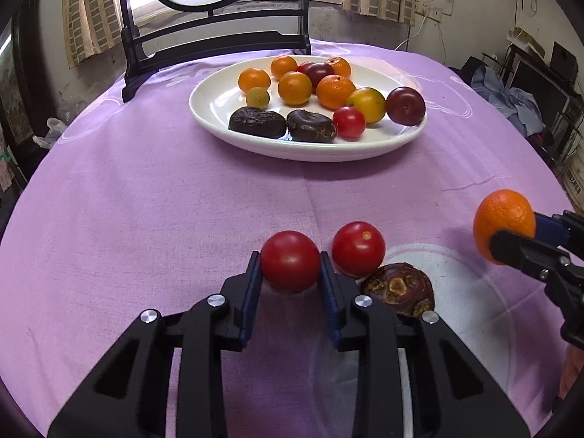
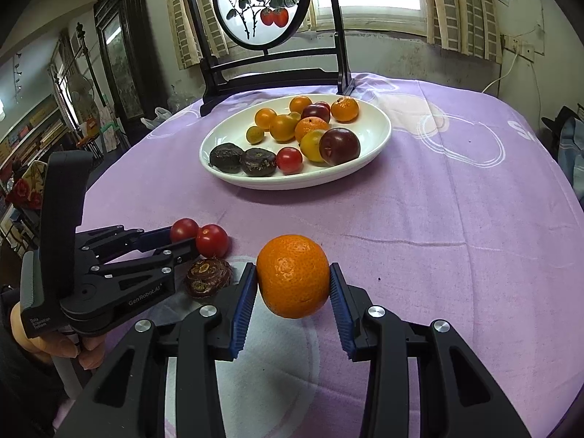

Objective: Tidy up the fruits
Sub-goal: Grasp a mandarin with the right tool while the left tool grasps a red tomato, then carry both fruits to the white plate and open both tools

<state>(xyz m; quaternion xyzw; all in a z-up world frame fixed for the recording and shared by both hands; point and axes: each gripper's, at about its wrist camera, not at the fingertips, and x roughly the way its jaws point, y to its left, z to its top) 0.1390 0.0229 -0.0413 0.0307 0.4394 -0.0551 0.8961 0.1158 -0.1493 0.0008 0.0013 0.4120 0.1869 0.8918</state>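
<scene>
My left gripper is shut on a red cherry tomato that rests low on the purple cloth. A second red tomato lies just right of it, touching a dark brown wrinkled fruit. My right gripper is shut on an orange mandarin, held above the cloth. That mandarin also shows at the right edge of the left wrist view. Farther back a white oval plate holds several oranges, plums, tomatoes and dark fruits.
A black wooden stand with a round painted screen rises behind the plate. The purple tablecloth covers a round table. A person's hand grips the left tool's handle. Clutter and shelves line the room's sides.
</scene>
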